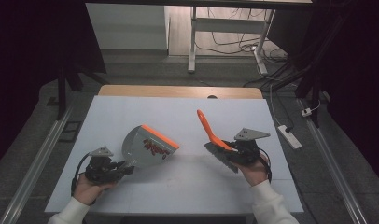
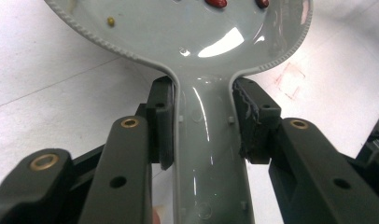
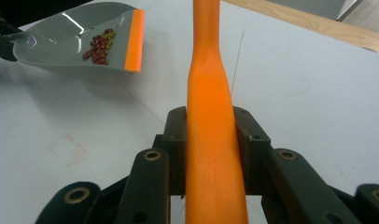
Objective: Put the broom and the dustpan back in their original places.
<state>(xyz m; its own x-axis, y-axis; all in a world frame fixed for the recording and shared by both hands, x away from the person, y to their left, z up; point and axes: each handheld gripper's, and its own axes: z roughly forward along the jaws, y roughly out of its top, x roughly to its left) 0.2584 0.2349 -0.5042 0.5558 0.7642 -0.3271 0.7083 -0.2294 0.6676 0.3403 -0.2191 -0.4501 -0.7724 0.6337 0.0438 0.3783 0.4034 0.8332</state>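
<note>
A grey dustpan with an orange front lip holds a small heap of red beans. My left gripper is shut on the dustpan's grey handle, its pads pressed on both sides. The pan is lifted and tilted, lip toward the table's middle. My right gripper is shut on an orange brush handle that points up and away; the dark bristles hang below it near the table. In the right gripper view the dustpan and beans lie far left.
A white table with a wooden far edge carries the work. Behind it stand a desk frame, floor cables and a power strip. Metal rails run along both sides of the floor.
</note>
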